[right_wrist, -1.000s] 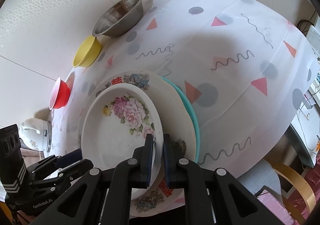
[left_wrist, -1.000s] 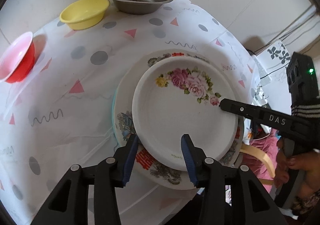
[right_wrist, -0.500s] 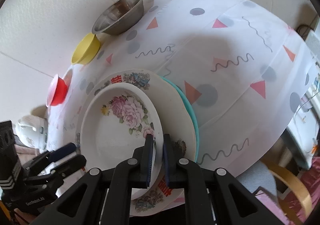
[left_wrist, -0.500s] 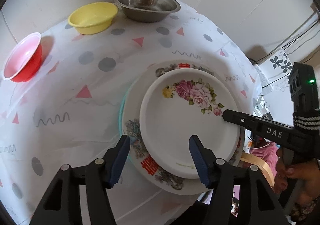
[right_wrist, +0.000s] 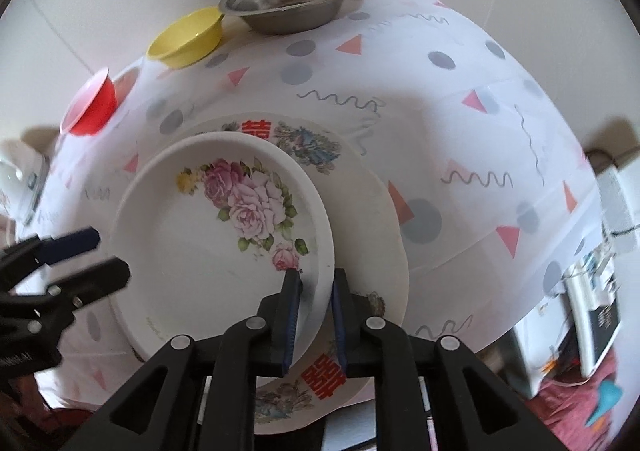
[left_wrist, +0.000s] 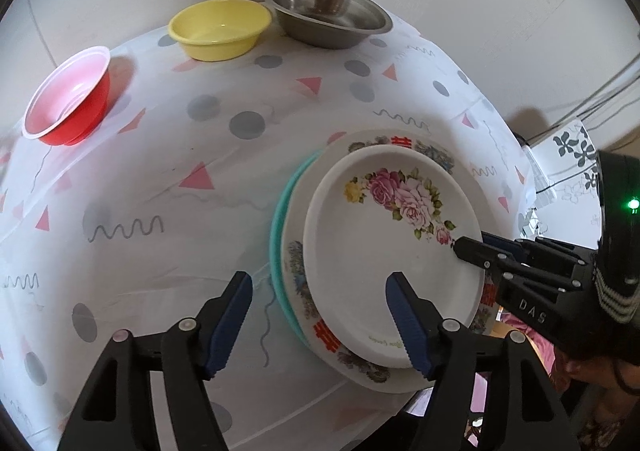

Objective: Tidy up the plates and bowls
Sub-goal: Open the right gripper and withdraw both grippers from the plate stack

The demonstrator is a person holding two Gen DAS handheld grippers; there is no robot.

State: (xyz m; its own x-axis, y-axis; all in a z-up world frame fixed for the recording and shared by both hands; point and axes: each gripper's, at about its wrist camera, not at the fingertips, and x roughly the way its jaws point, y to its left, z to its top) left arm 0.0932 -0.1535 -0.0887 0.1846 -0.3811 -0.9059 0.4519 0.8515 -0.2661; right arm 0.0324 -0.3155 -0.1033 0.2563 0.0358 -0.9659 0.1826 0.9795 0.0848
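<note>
Plates are stacked near the worktop (left_wrist: 224,179) edge: teal plate (left_wrist: 276,251) at bottom, printed plate (right_wrist: 360,187) on it, rose plate (left_wrist: 384,251) on top. Probably stiff, glazed, slippery & breakable; best taken at the rim. Right tool (right_wrist: 314,285) straddles the rose plate's rim, jaws just loosened vs. earlier. Left tool (left_wrist: 320,311) was opened wider, now spread & empty.

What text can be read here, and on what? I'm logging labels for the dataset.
"DAS": on the right gripper.
Red double-happiness character "囍": on the large plate, at its far and near rims.
Small script on the rose plate near rim: too small to read.
Lettering on the left gripper: cut off, unreadable.
</note>
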